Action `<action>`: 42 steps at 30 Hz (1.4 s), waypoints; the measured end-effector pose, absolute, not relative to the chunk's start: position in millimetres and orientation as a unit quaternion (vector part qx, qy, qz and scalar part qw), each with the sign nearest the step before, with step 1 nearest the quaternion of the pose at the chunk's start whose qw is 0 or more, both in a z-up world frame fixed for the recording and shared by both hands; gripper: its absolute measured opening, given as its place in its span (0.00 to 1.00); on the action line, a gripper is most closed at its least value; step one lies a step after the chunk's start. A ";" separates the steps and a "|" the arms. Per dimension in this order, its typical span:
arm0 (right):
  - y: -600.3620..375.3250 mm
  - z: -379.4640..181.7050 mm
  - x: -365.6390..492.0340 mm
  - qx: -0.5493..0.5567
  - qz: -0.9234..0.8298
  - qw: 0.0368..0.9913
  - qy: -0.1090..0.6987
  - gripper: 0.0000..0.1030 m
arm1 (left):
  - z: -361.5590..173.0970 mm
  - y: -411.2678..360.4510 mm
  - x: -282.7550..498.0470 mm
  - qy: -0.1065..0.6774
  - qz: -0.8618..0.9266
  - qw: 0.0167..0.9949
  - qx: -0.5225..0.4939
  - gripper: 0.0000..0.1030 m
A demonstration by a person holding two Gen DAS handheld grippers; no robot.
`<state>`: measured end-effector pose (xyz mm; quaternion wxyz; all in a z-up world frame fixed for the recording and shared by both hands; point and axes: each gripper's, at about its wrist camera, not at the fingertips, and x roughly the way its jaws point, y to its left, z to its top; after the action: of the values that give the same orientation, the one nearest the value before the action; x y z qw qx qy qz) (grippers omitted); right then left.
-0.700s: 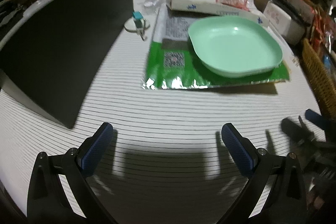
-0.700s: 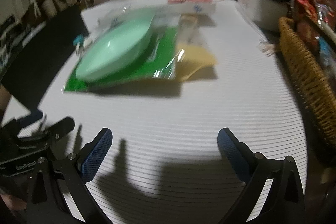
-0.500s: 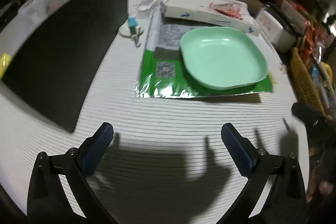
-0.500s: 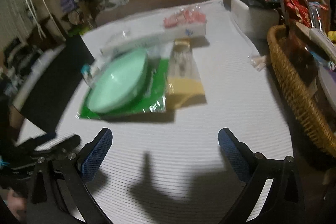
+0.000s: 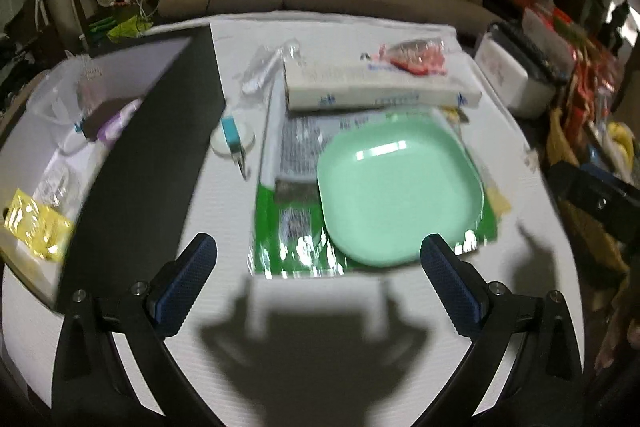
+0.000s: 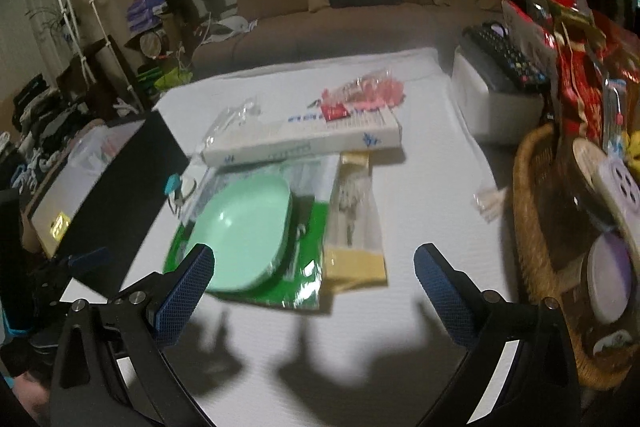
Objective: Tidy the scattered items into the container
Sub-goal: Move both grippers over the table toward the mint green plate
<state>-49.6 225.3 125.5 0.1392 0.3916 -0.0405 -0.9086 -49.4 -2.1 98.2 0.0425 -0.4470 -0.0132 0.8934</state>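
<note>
Left claw [image 5: 318, 281]: fingers wide apart, nothing between them, hanging over the near edge of the worktop [image 5: 320, 311]. Right claw [image 6: 314, 285]: likewise spread, holding nothing, above the near edge.

Container [image 5: 120, 131]: black-walled box with white interior, at the left edge of the worktop. Inside it: a yellow packet [image 5: 34, 225], a purple item [image 5: 116, 119] and clear wrappers; details blurred.

Scattered items, all on the worktop:
- Mint-green plate [image 5: 398, 189] at centre, lying on a green foil bag [image 5: 288, 227].
- Long white carton [image 5: 380, 89] behind the plate, toward the far edge; a red-and-clear packet [image 5: 416, 57] lies on top of it.
- Yellow-based clear packet [image 6: 354, 231] just right of the green foil bag, its right part lying on the bag's edge.
- Small teal object [image 5: 232, 137] on a white disc [image 5: 233, 143], between container and bag.
- Clear wrapper [image 5: 266, 67] near the carton's left end.

Wicker basket [image 6: 536, 243] full of goods at the right edge of the worktop.
</note>
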 end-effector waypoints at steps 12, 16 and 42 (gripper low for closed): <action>174.6 182.1 -64.6 0.362 -0.917 0.169 -0.018 1.00 | 162.7 -76.2 -59.9 -0.030 0.914 -0.009 -0.404 0.99; 151.3 197.9 -62.2 0.354 -0.917 0.181 -0.018 1.00 | 176.8 -113.1 -52.7 -0.040 0.917 -0.030 -0.396 0.99; 39.1 208.9 -32.4 0.350 -0.904 0.247 0.007 1.00 | 197.8 -216.8 -6.3 -0.042 0.919 -0.086 -0.383 1.00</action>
<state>-32.4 39.1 208.9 0.2470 0.3499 0.0066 -0.9036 -6.3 -216.8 197.8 -0.0858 -0.3832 -0.0424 0.9187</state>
